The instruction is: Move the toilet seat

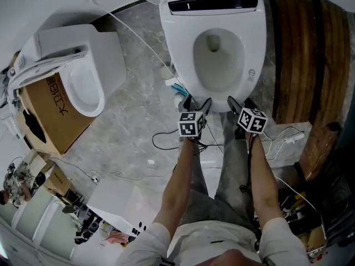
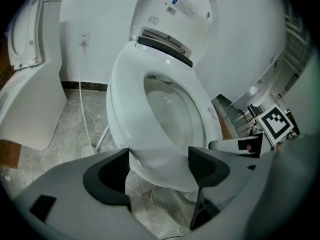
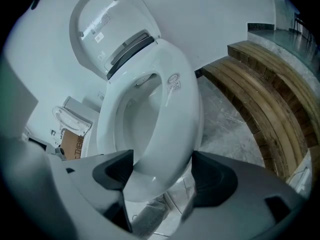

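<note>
The white toilet seat [image 1: 247, 43] lies down on the bowl, with its lid [image 2: 175, 14] standing up against the wall. Both grippers hang side by side at the seat's front edge. My left gripper [image 1: 197, 102] is open; in the left gripper view the seat [image 2: 125, 99] has its front rim showing between the two dark pads [image 2: 112, 171], which do not press on it. My right gripper [image 1: 239, 101] is open too. The right gripper view has the seat [image 3: 177, 109] running up from the gap between the jaws, again with clear space beside each pad.
A second white toilet [image 1: 83, 76] stands at the left beside a cardboard box [image 1: 50, 112]. Curved wooden steps [image 1: 308, 54] rise at the right. Thin cables [image 1: 166, 137] and a white cord [image 2: 82, 109] lie on the grey stone floor [image 1: 133, 121]. The person's legs fill the space below the grippers.
</note>
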A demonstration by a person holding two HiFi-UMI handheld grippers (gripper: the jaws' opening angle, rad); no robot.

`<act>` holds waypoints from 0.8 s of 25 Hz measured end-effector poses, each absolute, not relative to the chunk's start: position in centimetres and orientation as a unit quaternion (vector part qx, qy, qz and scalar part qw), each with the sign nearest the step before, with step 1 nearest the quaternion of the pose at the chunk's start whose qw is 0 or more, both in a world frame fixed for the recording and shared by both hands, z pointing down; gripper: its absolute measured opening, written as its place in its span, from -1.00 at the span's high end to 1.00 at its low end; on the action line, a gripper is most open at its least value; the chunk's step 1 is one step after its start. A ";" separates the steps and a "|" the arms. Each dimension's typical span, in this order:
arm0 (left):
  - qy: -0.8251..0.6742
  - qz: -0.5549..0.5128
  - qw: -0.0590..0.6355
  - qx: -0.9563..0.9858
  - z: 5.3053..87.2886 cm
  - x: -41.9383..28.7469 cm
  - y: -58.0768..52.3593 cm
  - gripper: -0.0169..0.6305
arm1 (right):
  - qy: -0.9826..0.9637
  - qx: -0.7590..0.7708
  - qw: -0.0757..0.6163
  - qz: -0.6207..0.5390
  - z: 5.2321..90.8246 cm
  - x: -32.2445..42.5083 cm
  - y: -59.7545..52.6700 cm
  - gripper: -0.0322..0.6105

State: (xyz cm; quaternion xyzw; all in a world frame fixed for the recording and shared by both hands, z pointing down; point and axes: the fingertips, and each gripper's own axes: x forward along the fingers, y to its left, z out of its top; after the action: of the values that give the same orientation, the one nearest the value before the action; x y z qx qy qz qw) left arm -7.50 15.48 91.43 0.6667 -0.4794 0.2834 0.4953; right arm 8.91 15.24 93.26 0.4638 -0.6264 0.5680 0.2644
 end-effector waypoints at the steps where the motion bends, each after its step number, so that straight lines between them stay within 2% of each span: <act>1: -0.480 0.284 0.495 0.666 91.3 -7.5 15.6 -0.22 | -0.627 0.462 0.264 0.569 93.1 8.9 15.3 -0.27; 20: -0.489 0.280 0.490 0.665 88.3 -7.5 15.8 -0.22 | -0.632 0.446 0.267 0.574 89.4 9.1 15.8 -0.26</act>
State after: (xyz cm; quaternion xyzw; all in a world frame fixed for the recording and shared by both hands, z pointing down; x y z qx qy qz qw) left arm -7.49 15.79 88.29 0.6651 -0.4888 0.2795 0.4905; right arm 9.06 15.83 89.45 0.4461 -0.6322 0.5745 0.2670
